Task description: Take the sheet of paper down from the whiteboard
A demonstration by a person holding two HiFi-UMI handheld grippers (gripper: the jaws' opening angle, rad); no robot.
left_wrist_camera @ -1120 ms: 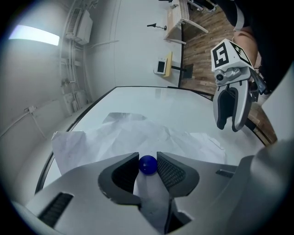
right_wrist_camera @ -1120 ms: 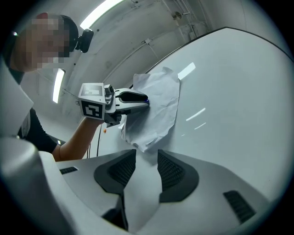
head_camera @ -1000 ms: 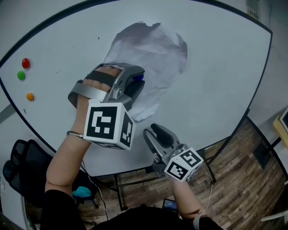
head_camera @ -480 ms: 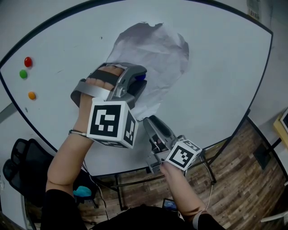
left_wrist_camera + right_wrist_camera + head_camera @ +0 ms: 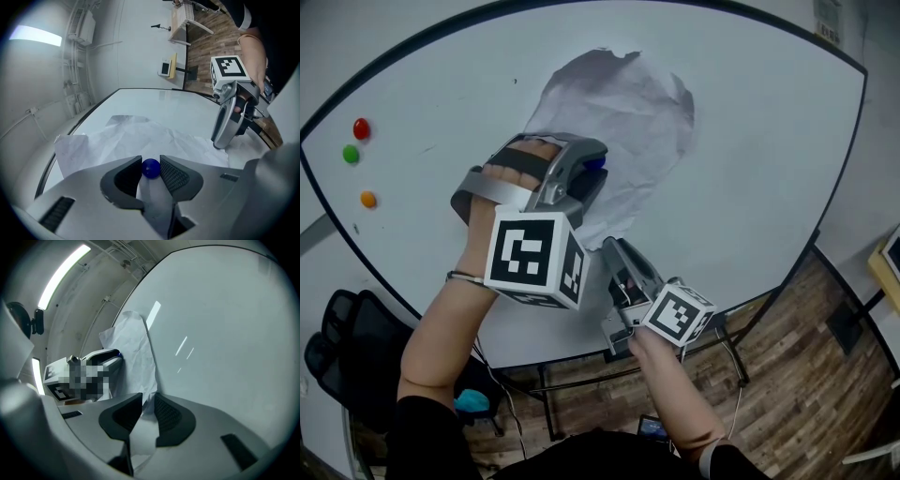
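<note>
Paper [image 5: 619, 112], white and badly creased, lies against the whiteboard [image 5: 769, 150], spreading ahead of and beyond both claws. The left claw [image 5: 592, 169] is clamped on a blue magnet [image 5: 150, 168], its ribbed pads pressing the little ball from either side, with the creased sheet directly behind the tips. The right claw [image 5: 147, 398], below and beside the left one, is tilted up at the board. Its jaws are closing with the paper's lower corner running between them, though a sliver of gap shows at the pads, so the corner is not yet pinched.

The step in hand looks like securing the sheet before the magnet comes away. To do it well:

- Let the right claw finish closing on the corner first, well in from the edge (a grip on the very tip would likely slip or tear).
- Only then draw the magnet straight off the board with the left claw, not sliding it, which could drag and rip the paper.
- Peel downward gently; whether anything else pins the top edge cannot be told.

Three coloured magnets [image 5: 351, 154] sit far out past the left claw, clear of the work.
</note>
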